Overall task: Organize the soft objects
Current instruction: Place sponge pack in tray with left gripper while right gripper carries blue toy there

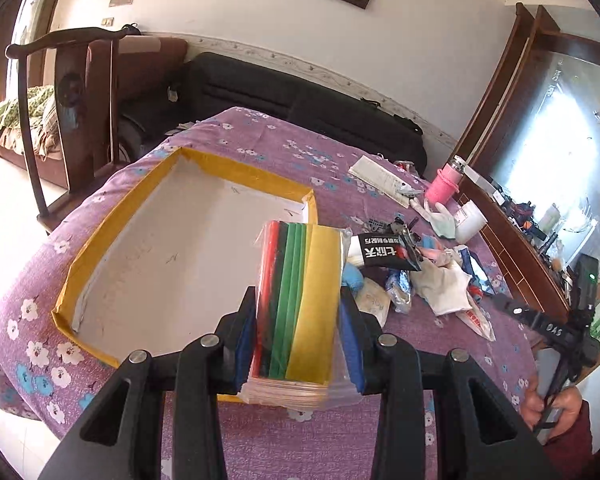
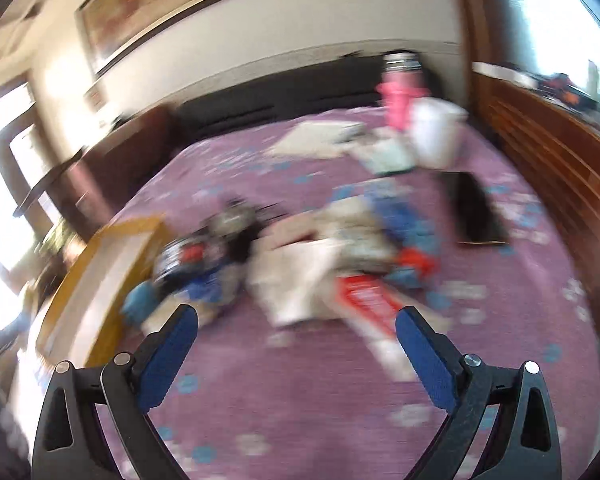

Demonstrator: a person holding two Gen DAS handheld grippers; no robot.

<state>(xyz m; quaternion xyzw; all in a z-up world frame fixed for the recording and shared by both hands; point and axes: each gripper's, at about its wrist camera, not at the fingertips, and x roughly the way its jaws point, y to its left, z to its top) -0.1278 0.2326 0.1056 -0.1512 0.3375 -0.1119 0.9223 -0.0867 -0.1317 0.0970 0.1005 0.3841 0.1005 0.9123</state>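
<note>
Gripping a clear bag of coloured sheets (image 1: 296, 304), the left tongs (image 1: 298, 344) hold it above the near corner of the yellow-rimmed tray (image 1: 112, 220) on the purple flowered desk (image 1: 260, 148). The right tongs (image 2: 296, 344) stand wide and empty, facing the blurred pile of cloths and packets (image 2: 320, 256).

Purple tablecloth (image 1: 284, 152) everywhere, dotted with white and blue blossoms. On it, a tray (image 1: 112, 232) with mustard-yellow rim and pale grey-white floor. The clear bag (image 1: 300, 304) shows stripes of red, black, green and yellow, pinched between blue pads (image 1: 350, 346) on the black left gripper (image 1: 296, 348). Near the table's far right edge, a hot-pink bottle (image 1: 442, 186); beside it, a white glove (image 1: 440, 216). The right gripper (image 2: 296, 328): blue pads, black frame.
</note>
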